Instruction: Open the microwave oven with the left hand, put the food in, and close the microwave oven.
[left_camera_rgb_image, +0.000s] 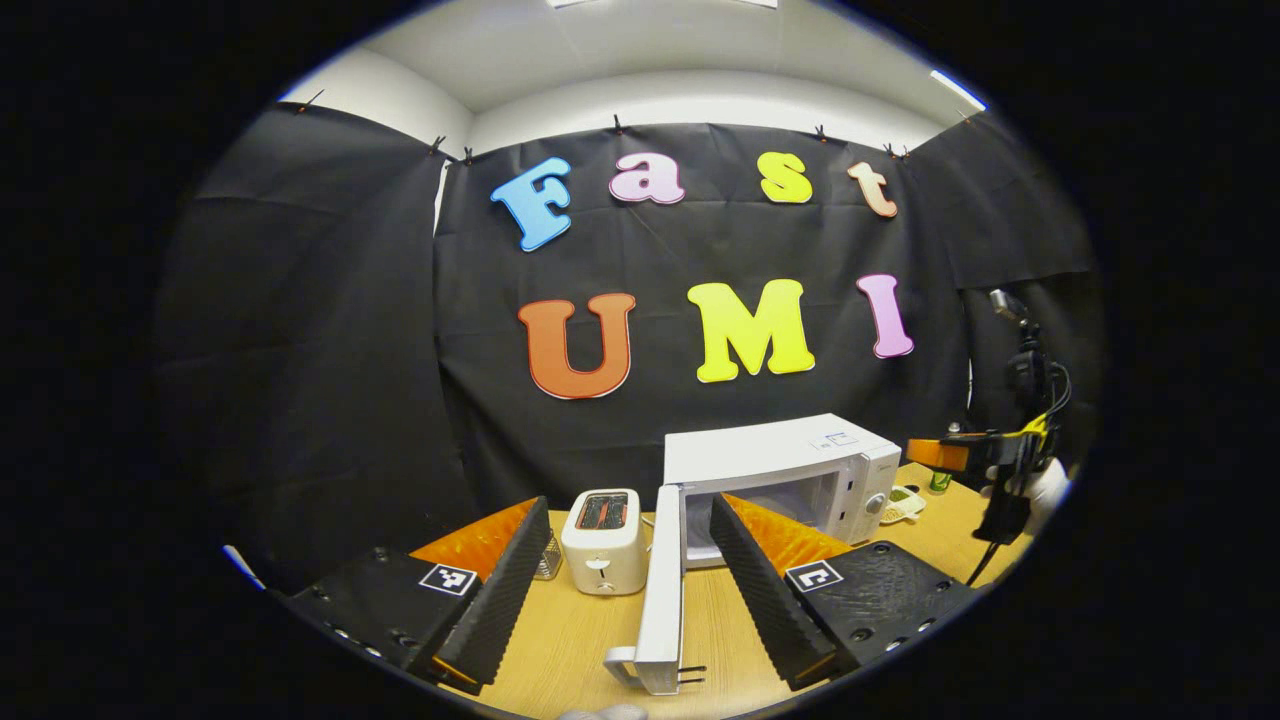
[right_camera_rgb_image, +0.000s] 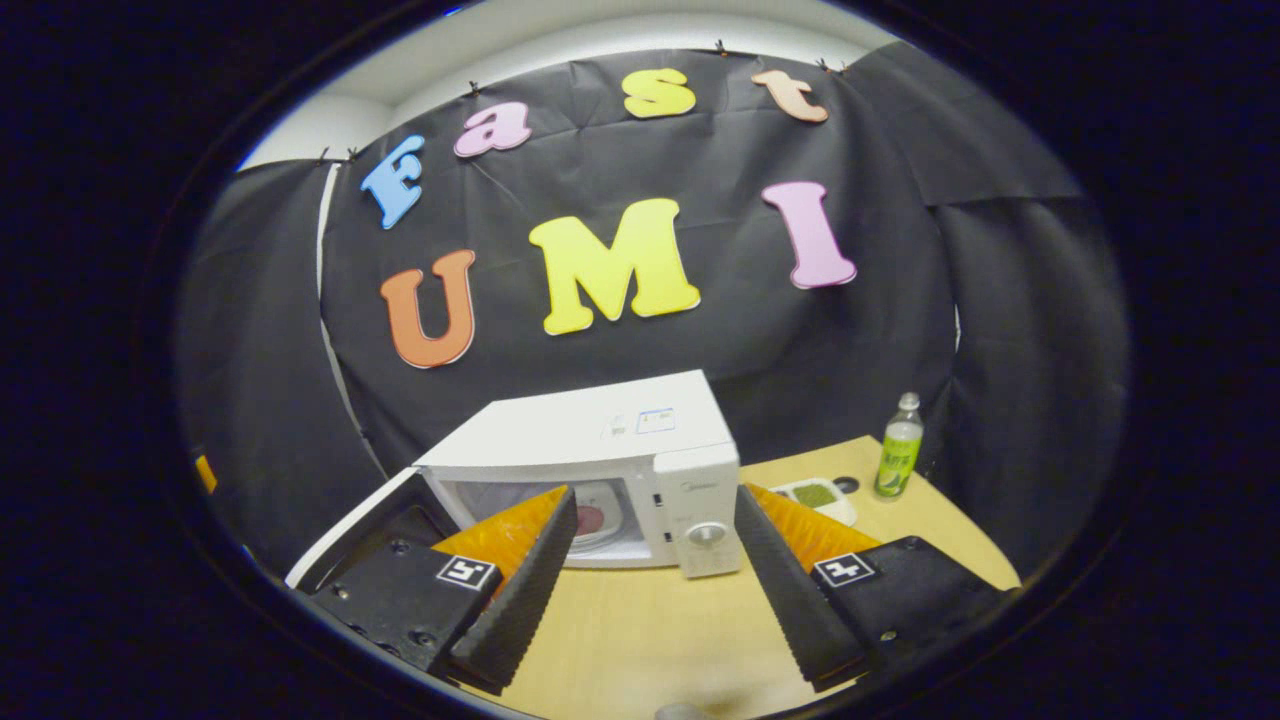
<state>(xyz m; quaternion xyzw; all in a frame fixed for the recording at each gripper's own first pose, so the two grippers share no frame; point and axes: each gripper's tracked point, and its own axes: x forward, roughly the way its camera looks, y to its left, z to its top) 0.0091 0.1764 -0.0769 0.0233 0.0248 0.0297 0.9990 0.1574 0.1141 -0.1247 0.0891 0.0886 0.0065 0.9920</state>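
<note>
The microwave oven (left_camera_rgb_image: 780, 480) is placed on the wooden desk (left_camera_rgb_image: 570, 640), against the black wall, and its door (left_camera_rgb_image: 662, 590) is swung fully open toward the camera of the left gripper view. The left hand-held gripper (left_camera_rgb_image: 625, 595) is released, with its fingers spread wide, and the edge of the open door is seen between them, without any finger touching it. In the right gripper view, the right hand-held gripper (right_camera_rgb_image: 650, 590) is also released and nothing is grasped by it; it is held in front of the oven, facing the control panel with its round knob (right_camera_rgb_image: 706, 534). Inside the open cavity a plate with a reddish food (right_camera_rgb_image: 592, 520) is seen on the turntable, partly hidden by one finger.

A white toaster (left_camera_rgb_image: 603, 540) is placed just beside the open door, on its left in the left gripper view. To the right of the oven a small white tray (right_camera_rgb_image: 818, 497) with something green is lying on the desk, and farther back a green bottle (right_camera_rgb_image: 899, 446) is standing upright near the wall. In the left gripper view the other gripper is seen at the far right, held by a gloved hand (left_camera_rgb_image: 1040, 490).
</note>
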